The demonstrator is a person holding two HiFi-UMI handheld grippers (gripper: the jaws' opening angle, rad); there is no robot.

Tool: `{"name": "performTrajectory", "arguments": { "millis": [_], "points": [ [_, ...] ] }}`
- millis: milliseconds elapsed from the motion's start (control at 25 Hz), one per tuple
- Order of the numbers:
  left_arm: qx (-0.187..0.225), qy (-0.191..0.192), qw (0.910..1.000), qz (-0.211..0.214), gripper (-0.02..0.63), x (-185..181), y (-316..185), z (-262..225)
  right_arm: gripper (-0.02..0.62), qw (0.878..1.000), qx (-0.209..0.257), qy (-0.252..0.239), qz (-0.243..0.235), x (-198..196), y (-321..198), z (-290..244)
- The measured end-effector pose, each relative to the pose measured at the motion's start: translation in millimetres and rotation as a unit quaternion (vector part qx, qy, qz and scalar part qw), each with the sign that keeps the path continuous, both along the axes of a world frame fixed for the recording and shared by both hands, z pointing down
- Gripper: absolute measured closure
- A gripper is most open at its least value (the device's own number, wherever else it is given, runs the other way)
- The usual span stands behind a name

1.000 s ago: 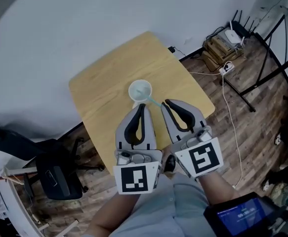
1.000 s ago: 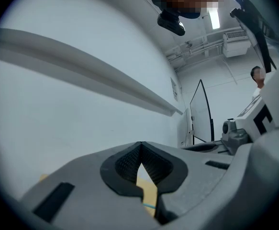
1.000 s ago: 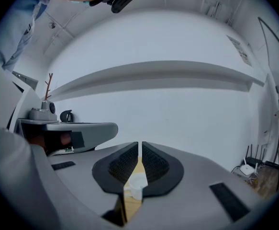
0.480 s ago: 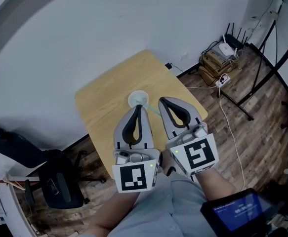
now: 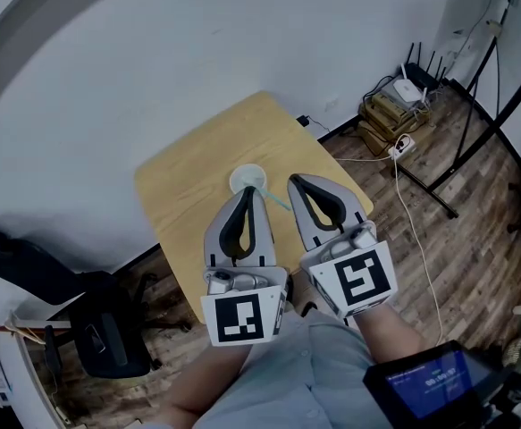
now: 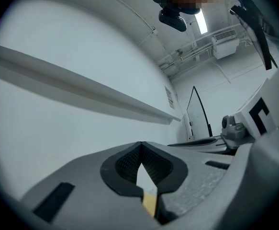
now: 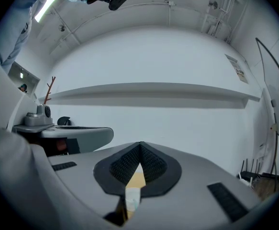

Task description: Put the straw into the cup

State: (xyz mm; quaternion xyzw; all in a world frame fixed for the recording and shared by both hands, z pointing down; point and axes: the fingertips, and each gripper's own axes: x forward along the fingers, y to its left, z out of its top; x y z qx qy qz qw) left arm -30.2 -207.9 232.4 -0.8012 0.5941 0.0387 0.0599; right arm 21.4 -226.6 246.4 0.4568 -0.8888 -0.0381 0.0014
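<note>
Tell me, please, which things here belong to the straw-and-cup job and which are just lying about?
Job:
cup
straw
table they sit on

Lying about:
office chair
router
power strip and cables on the floor

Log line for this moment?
pale teal straw: in white round cup | left gripper: shut, empty | right gripper: shut, empty

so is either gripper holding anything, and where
Nothing: left gripper and right gripper are both shut and empty; the straw rests in the cup.
</note>
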Motion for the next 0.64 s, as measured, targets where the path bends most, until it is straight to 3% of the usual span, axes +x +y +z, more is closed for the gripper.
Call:
{"name": "performTrajectory", "arguments": {
  "millis": [640],
  "points": [
    [-0.01, 0.004, 0.9999, 0.001, 0.609, 1, -20, 8, 0.597, 1.0, -0.021, 0.007, 0.004, 2, -18, 10]
  ]
}}
